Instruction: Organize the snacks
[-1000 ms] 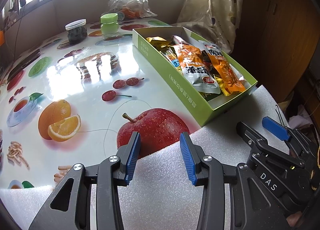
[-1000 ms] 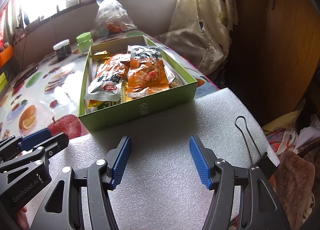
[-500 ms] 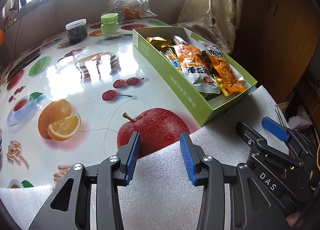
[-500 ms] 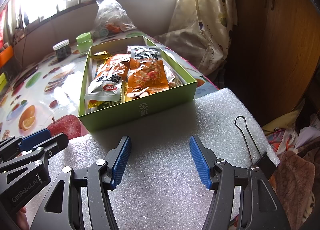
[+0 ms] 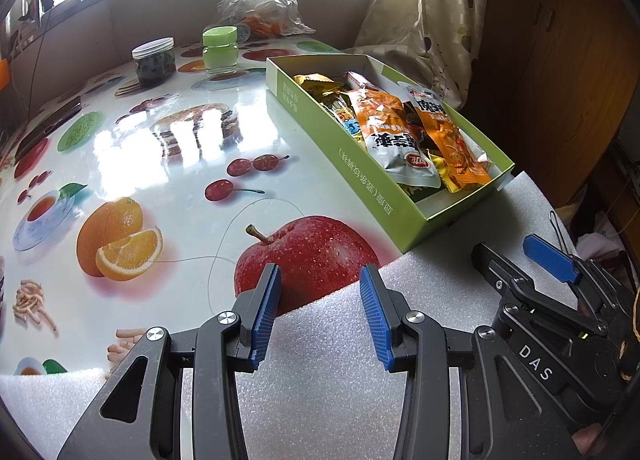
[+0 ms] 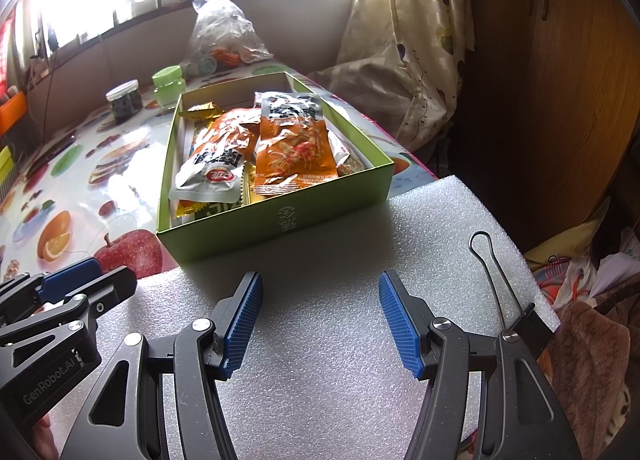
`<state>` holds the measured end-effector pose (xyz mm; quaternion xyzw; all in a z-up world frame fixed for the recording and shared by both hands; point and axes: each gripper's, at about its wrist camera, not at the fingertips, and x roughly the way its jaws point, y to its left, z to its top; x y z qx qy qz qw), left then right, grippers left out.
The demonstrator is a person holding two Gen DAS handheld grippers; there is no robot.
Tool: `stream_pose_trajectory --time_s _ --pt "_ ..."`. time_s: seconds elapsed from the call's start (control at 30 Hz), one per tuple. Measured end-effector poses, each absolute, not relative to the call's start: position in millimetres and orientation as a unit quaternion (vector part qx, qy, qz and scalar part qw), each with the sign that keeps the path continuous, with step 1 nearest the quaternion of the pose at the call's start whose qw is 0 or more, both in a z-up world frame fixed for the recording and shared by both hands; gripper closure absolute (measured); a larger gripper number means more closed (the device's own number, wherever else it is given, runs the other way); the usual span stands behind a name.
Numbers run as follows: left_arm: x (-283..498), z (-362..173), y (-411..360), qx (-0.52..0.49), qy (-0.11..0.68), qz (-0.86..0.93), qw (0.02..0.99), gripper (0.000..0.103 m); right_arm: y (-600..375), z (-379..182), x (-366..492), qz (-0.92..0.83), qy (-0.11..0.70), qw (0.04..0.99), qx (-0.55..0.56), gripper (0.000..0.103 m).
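Observation:
A green cardboard box point(image 5: 360, 180) point(image 6: 280, 220) lies on the fruit-print table, filled with several snack packets. An orange and white packet point(image 5: 394, 140) point(image 6: 216, 156) and an orange packet point(image 5: 448, 140) point(image 6: 296, 156) lie on top. My left gripper point(image 5: 320, 300) hangs open and empty over the near edge of a white foam sheet point(image 5: 320, 380), to the left of the box. My right gripper point(image 6: 320, 312) stands wide open over the same foam sheet point(image 6: 340, 340), just in front of the box, with nothing between its fingers.
At the back of the table stand a dark-filled jar point(image 5: 154, 60), a green-lidded jar point(image 5: 219, 50) and a clear plastic bag point(image 5: 260, 0). A curtain point(image 6: 404, 40) and a wooden cabinet point(image 6: 560, 80) close off the right. A wire clip point(image 6: 492, 272) lies on the foam.

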<state>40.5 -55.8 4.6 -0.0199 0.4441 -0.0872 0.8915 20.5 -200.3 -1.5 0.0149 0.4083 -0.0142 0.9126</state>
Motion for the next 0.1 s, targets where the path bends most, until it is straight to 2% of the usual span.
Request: stream_pose_trajectory --time_s 0.1 --pt "40.0 4.6 -55.5 -0.019 0.444 -0.087 0.892 0.061 -200.3 -1.4 20.4 -0.014 0.408 0.913 0.015 0.042"
